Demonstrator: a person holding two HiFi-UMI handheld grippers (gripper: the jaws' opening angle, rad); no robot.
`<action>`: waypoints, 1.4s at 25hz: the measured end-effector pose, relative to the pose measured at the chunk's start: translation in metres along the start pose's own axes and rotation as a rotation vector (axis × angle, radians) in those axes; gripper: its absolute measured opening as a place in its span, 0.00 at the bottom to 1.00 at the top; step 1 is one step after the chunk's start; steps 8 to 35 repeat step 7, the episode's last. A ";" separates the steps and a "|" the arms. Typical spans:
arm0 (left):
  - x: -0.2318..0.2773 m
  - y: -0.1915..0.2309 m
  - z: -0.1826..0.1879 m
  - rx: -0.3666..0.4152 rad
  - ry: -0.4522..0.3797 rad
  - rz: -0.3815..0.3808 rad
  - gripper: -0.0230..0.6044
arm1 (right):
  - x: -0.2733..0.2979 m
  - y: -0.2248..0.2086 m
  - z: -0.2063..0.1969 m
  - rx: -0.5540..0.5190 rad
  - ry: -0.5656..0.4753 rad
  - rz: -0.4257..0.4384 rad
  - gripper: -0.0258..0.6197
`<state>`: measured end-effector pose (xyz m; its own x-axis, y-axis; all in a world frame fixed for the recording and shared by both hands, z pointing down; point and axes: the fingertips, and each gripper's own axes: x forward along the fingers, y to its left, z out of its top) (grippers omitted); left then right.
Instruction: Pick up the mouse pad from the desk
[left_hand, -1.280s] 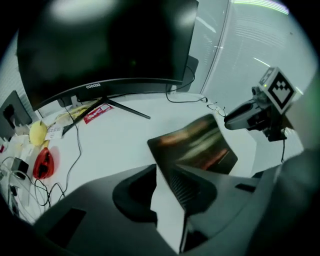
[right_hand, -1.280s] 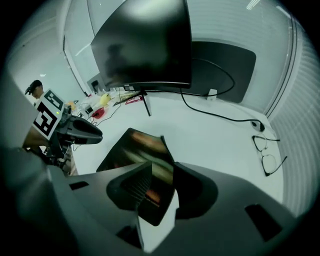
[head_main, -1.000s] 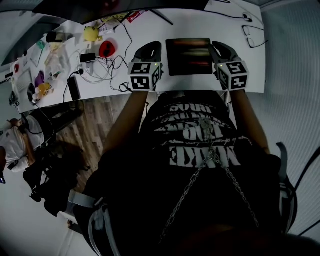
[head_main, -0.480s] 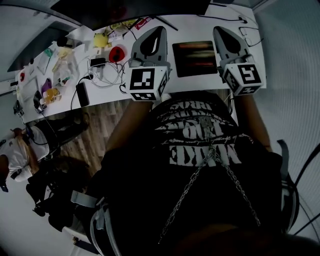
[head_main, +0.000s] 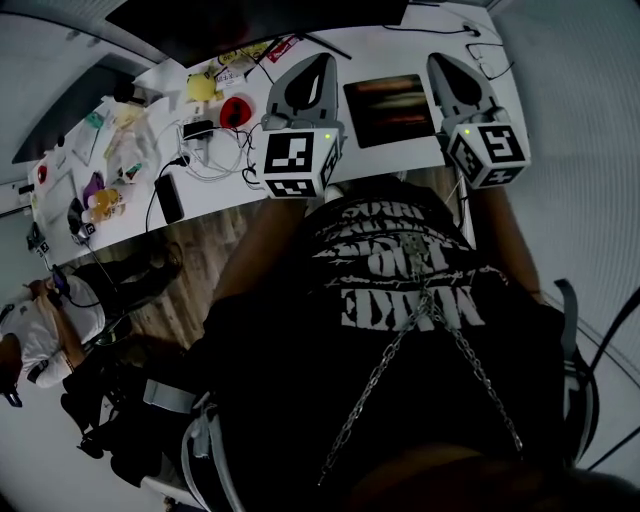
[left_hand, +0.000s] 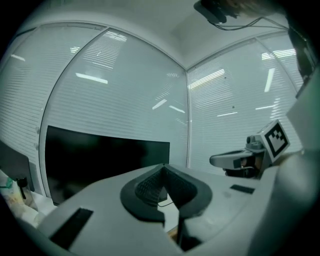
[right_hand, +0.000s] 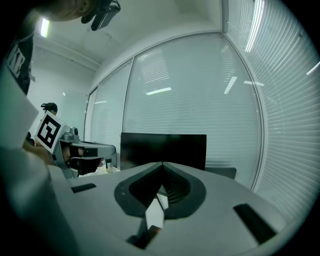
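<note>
The mouse pad (head_main: 392, 110), a dark rectangle with reddish streaks, lies flat on the white desk (head_main: 365, 48) in the head view. My left gripper (head_main: 322, 62) hangs above the desk to the pad's left and my right gripper (head_main: 440, 62) to its right. Both are raised well clear of it. In the left gripper view the left gripper (left_hand: 162, 168) has its jaws together with nothing between them. The right gripper (right_hand: 162, 165) is likewise shut and empty in its own view. Neither gripper view shows the pad.
A dark monitor (right_hand: 163, 148) stands at the desk's back. Left of the pad are tangled cables (head_main: 215, 150), a red object (head_main: 237, 108), a yellow object (head_main: 203, 87) and a black device (head_main: 168, 198). Glasses (head_main: 490, 52) lie at the far right. A person (head_main: 40, 325) sits lower left.
Both grippers have risen from desk level beside the pad to well above it, and their jaws have closed. The pad stays flat on the desk.
</note>
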<state>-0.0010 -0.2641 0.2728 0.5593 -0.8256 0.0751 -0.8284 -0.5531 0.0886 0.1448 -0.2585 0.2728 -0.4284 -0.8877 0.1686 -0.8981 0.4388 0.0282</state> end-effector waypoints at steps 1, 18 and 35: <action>-0.002 0.000 0.001 -0.001 -0.004 -0.003 0.05 | -0.002 0.002 0.001 0.001 0.000 -0.002 0.04; -0.015 0.006 0.002 -0.011 -0.006 -0.003 0.05 | -0.010 0.015 0.001 0.018 0.020 -0.006 0.04; -0.015 0.006 0.002 -0.011 -0.006 -0.003 0.05 | -0.010 0.015 0.001 0.018 0.020 -0.006 0.04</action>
